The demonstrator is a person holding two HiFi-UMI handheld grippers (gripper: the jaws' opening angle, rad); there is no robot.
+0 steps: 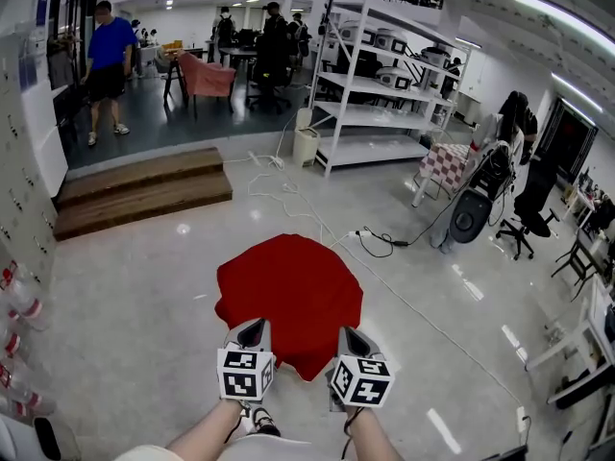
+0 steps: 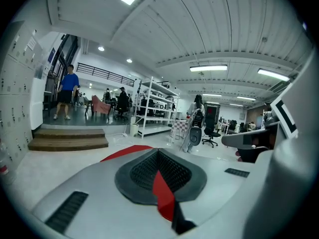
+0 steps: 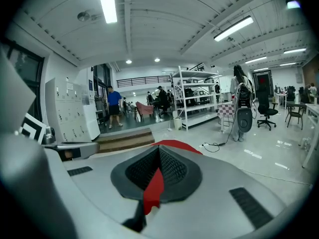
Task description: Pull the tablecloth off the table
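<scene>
Now clamped tight on the near hem of the red tablecloth [image 1: 288,291]: left gripper [image 1: 256,327] and right gripper [image 1: 349,334], side by side, a fold pinched in each.

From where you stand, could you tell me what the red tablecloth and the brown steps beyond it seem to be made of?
The red tablecloth looks like thin, matte fabric: it drapes in soft folds and pinches flat in the left tool. The brown steps are probably wood or wood-look board with a dull finish, judging by their colour and straight plank edges.
</scene>
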